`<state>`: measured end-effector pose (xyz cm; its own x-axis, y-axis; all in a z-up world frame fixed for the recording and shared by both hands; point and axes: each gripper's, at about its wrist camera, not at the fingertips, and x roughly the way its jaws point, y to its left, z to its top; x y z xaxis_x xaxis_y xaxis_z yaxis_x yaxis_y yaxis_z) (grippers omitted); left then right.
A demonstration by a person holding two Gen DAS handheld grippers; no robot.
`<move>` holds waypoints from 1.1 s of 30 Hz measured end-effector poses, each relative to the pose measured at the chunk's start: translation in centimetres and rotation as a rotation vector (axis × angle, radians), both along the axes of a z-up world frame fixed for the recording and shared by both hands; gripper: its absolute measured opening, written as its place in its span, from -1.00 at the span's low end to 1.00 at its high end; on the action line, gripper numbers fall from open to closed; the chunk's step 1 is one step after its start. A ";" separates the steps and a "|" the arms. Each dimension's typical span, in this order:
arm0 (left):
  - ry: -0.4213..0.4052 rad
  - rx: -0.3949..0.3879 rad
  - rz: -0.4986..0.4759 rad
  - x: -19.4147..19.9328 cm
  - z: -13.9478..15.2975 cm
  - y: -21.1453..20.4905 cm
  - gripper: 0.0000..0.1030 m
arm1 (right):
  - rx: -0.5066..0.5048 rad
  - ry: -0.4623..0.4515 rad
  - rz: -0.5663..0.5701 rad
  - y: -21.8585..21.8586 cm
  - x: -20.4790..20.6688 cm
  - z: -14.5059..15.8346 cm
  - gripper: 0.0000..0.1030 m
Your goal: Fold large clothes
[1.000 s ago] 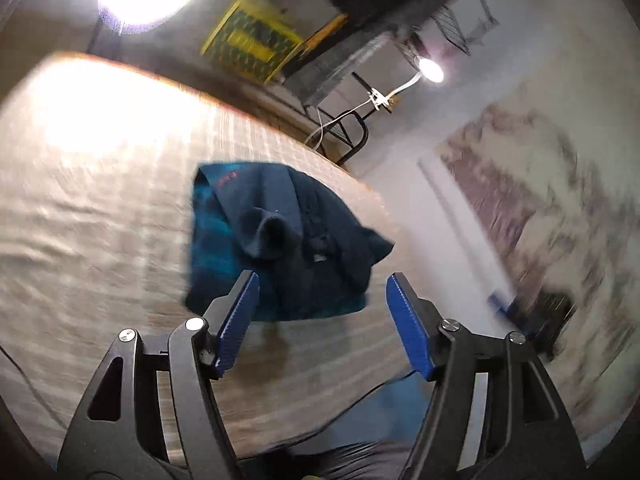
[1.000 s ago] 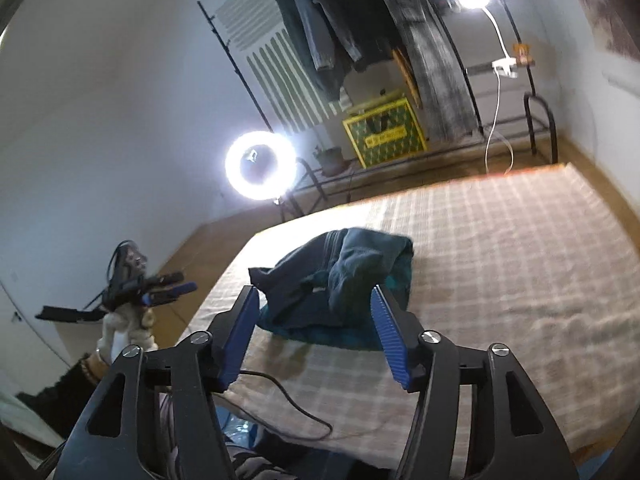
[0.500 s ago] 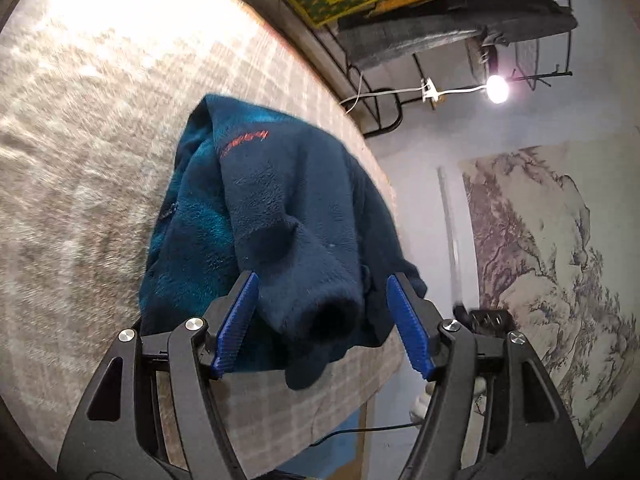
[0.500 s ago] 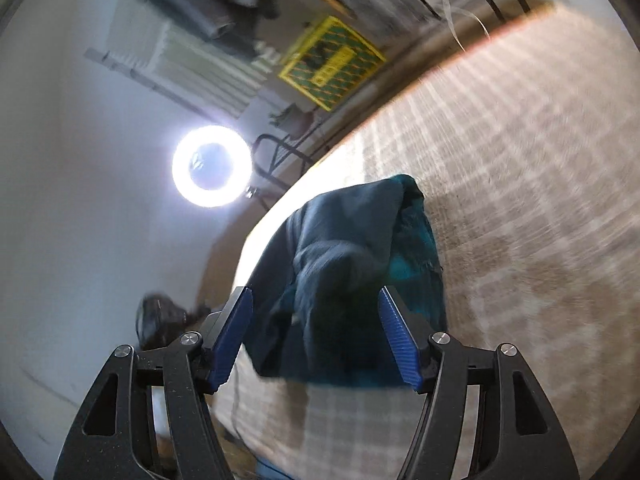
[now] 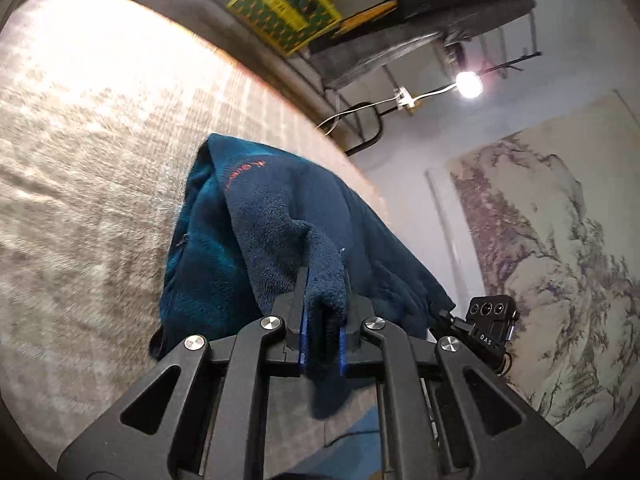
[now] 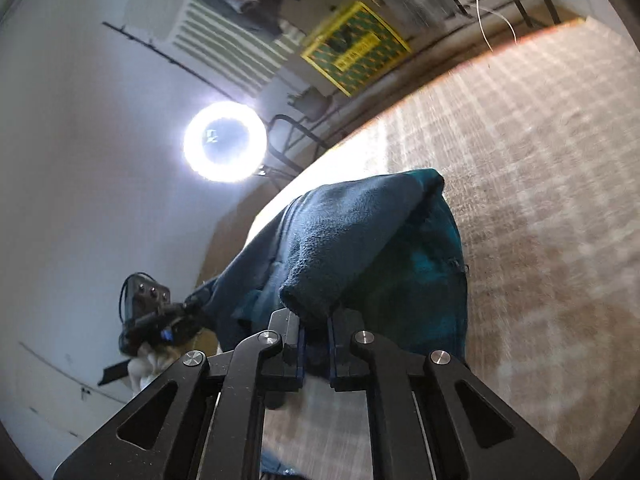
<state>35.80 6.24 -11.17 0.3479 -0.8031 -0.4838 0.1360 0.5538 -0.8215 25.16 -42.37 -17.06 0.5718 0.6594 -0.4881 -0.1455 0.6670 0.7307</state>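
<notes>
left gripper [image 5: 322,312] pinched shut on a cuff of the navy fleece [image 5: 280,216]; right gripper [image 6: 316,330] likewise clamped on another cuff. fleece heaped on the plaid bed [image 5: 80,152] near its edge. red logo [image 5: 244,170] at 11, unreadable. "das" on black camera [image 5: 490,318] at 3. open bedding at 9.

Each tool, left [image 5: 322,322] and right [image 6: 317,334], is built from black plastic arms, fastened with silver screws and tipped with blue pads [image 5: 302,334].
</notes>
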 end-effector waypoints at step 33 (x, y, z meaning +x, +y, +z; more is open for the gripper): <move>-0.267 0.395 -0.002 1.8 5.8 -9.7 -0.64 | -0.406 -0.172 0.040 8.3 3.6 3.7 -0.79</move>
